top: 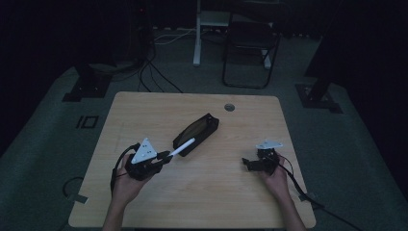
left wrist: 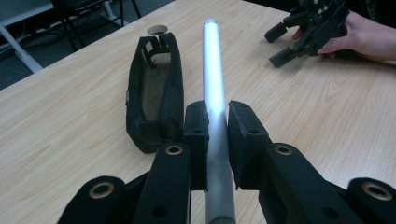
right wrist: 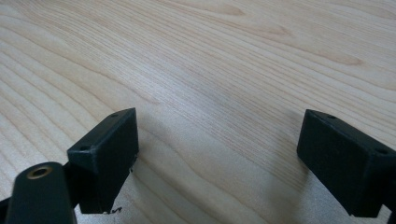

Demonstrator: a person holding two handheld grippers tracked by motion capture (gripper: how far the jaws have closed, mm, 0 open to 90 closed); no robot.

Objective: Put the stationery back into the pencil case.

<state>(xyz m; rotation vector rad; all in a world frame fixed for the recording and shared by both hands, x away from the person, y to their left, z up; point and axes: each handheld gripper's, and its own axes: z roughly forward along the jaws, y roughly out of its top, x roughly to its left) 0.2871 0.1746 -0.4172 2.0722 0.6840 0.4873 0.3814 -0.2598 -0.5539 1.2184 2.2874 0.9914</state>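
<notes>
Counter: pale wooden counter (top: 202, 192), rounded corners, a round grommet hole (top: 229, 107) near the far edge; wide bare wood in front and to the right.
Case: long black fabric pencil case (top: 197, 133), lying open-topped at mid-counter, set diagonally, well clear of every edge.
Left tongs (left wrist: 216, 123): closed around a slim silver-white cylindrical pen (left wrist: 213, 79), gripped along its shaft; the pen's far end points past the case, just beside its right wall.
Right tongs (right wrist: 219, 154): jaws spread wide, nothing between them, low over bare wood near the right edge, well apart from the case.
Writing: small tag on the case, too small to read.
</notes>
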